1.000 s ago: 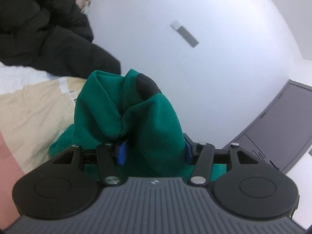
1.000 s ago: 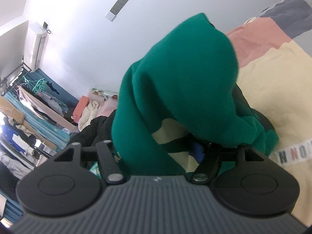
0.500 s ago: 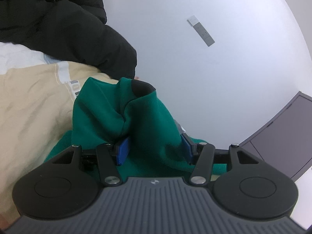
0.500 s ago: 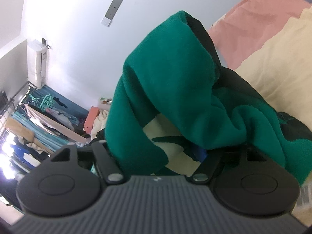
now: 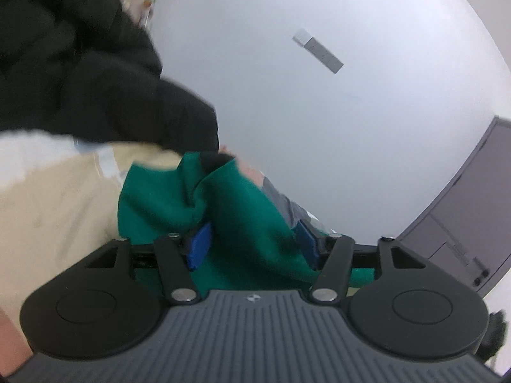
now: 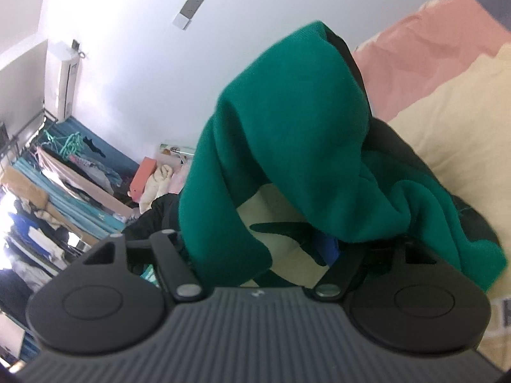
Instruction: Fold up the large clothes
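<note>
Left wrist view: the left gripper [image 5: 254, 249] has its two blue pads [image 5: 199, 247] apart, and its jaws are opening, with a bunched fold of the green sweatshirt [image 5: 233, 210] lying between them; whether the pads still press the cloth cannot be told through the motion blur. The garment rests on a cream bedcover [image 5: 57, 204], beside a black padded jacket [image 5: 80, 73] heaped at upper left. Only this view shows the grey door [image 5: 472, 217] at right and the pink and grey patches of bedding just behind the garment.

Right wrist view: the right gripper [image 6: 255, 252] is draped by the same green sweatshirt [image 6: 287, 134], which rises in a tall hump over it and falls onto the cream bedcover [image 6: 453, 134]. One blue pad [image 6: 329, 245] shows under the cloth; the other finger is hidden, so the grasp cannot be judged. Only this view shows a cream front panel with a dark printed figure on the garment, the pink bedding patch [image 6: 415, 44], a rack of hanging clothes [image 6: 48, 185] and a white wall-mounted unit [image 6: 65, 83].

Both views show a grey strip on the white wall [image 5: 319, 51]. Dark lettering at the right edge of the bedcover is cut off and unreadable.
</note>
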`<action>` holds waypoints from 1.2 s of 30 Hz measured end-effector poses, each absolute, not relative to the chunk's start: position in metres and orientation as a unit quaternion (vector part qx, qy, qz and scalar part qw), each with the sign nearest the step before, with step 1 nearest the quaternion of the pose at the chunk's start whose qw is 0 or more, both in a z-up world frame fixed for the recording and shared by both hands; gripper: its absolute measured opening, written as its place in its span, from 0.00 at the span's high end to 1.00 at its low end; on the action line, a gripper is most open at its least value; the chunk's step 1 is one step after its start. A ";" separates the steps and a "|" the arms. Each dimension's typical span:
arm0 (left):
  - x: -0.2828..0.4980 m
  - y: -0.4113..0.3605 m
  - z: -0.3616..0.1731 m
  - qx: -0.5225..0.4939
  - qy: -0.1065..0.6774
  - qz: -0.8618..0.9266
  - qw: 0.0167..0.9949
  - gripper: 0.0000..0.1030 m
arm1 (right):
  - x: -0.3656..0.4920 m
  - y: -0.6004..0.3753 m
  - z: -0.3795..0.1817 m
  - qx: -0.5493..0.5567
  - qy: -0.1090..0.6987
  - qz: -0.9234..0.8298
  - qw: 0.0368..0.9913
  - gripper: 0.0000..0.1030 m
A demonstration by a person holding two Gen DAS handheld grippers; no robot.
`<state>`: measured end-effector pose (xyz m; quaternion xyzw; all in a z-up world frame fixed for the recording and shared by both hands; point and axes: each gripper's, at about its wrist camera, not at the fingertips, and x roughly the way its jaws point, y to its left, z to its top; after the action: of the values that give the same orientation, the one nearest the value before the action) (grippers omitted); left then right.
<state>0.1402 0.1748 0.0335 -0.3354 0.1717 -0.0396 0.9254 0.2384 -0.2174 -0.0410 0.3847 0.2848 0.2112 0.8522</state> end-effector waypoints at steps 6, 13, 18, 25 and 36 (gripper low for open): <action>0.120 0.160 0.064 -0.270 0.143 -0.040 0.952 0.32 | 0.203 -0.223 -0.013 0.318 0.257 0.194 0.892 0.22; 0.128 0.132 0.066 -0.208 0.184 -0.062 0.959 0.31 | 0.184 -0.198 0.000 0.167 0.243 0.187 0.937 0.22; 0.150 0.122 0.030 -0.181 0.244 -0.040 0.952 0.31 | 0.202 -0.159 -0.011 0.051 0.231 0.176 0.956 0.24; 0.163 0.112 0.011 -0.141 0.262 -0.037 0.954 0.30 | 0.235 -0.143 -0.032 0.043 0.238 0.166 0.956 0.24; 0.146 0.132 0.013 -0.230 0.257 -0.049 0.937 0.25 | 0.219 -0.159 -0.029 0.112 0.273 0.169 0.940 0.23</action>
<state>0.1464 0.1322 0.0128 -0.2297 0.2571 -0.0486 0.9374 0.2189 -0.1593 -0.0291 0.1117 0.2733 0.1691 0.9403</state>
